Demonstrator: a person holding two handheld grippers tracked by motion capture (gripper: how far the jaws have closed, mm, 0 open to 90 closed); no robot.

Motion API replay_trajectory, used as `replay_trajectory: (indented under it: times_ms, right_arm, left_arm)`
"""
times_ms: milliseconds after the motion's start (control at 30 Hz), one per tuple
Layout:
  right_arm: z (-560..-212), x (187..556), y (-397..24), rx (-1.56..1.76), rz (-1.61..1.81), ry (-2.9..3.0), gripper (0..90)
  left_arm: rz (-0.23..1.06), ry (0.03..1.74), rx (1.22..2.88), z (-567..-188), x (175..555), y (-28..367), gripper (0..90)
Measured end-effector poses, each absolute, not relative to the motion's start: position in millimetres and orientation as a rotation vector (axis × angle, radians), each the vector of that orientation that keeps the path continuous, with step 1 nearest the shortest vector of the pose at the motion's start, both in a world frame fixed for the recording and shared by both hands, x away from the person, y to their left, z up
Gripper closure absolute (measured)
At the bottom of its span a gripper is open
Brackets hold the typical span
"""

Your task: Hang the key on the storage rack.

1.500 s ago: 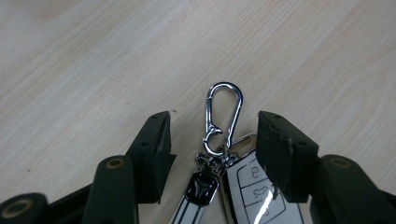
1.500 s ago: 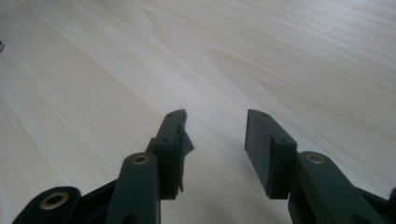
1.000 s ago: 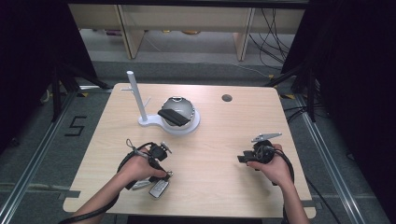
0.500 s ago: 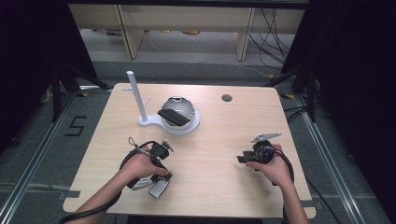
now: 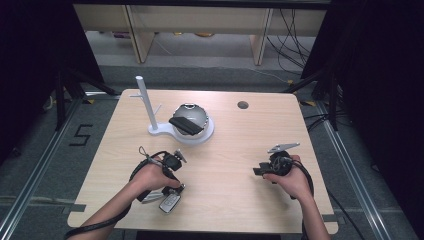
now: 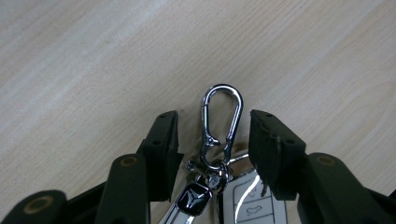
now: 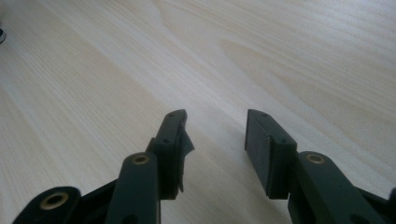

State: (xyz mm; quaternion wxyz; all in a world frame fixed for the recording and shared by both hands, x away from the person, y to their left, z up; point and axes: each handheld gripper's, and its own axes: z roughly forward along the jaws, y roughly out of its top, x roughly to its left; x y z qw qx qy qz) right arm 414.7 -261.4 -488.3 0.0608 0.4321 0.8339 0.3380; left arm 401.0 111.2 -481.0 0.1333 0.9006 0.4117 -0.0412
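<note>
Left gripper view: left hand-held gripper [image 6: 212, 135] is closing around the key clip [image 6: 222, 123], not yet pinching; it may slip sideways.

White stand [image 5: 150, 112] beside a domed grey device [image 5: 190, 120]; table [image 5: 240, 145] beneath.

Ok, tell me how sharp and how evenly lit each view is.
High view: the table is evenly lit and the surroundings are dark, with soft detail. Left gripper view: the carabiner is crisp with bright glints, and the key fob is cut off at the bottom edge. Right gripper view: even light, wood grain blurring with distance.
</note>
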Motion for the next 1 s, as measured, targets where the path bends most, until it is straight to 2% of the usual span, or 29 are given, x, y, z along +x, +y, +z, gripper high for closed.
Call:
replay_trajectory:
  times_ms: [200, 300, 500, 667, 700, 833, 1000]
  right_arm:
    - [-488.5, 413.3, -259.7, 1.344, 0.997, 2.524, 59.1]
    - [-488.9, 412.8, -258.9, 1.325, 1.022, 2.53, 59.0]
    - [-489.2, 413.4, -260.4, 1.299, 1.033, 2.52, 58.8]
    - [-488.9, 412.9, -260.3, 1.297, 1.035, 2.519, 58.6]
    - [-488.9, 413.0, -260.4, 1.297, 1.035, 2.518, 58.6]
    - [-489.9, 413.2, -260.0, 1.308, 1.03, 2.519, 58.4]
    - [-491.4, 413.0, -257.0, 1.299, 1.011, 2.544, 58.2]
  left_arm:
    - [-0.078, 1.17, 2.648, -479.8, 400.3, 112.7, 61.0]
    - [-0.009, 1.101, 2.695, -479.6, 396.6, 113.3, 69.0]
    - [0.092, 1.011, 2.711, -480.4, 387.5, 115.4, 73.7]
    - [0.043, 1.039, 2.617, -482.1, 385.1, 125.8, 77.4]
    - [0.005, 1.033, 2.587, -483.8, 384.7, 129.0, 86.6]
    - [0.007, 1.07, 2.502, -486.8, 379.0, 136.2, 86.5]
    - [0.045, 1.066, 2.489, -487.2, 375.4, 136.9, 86.6]
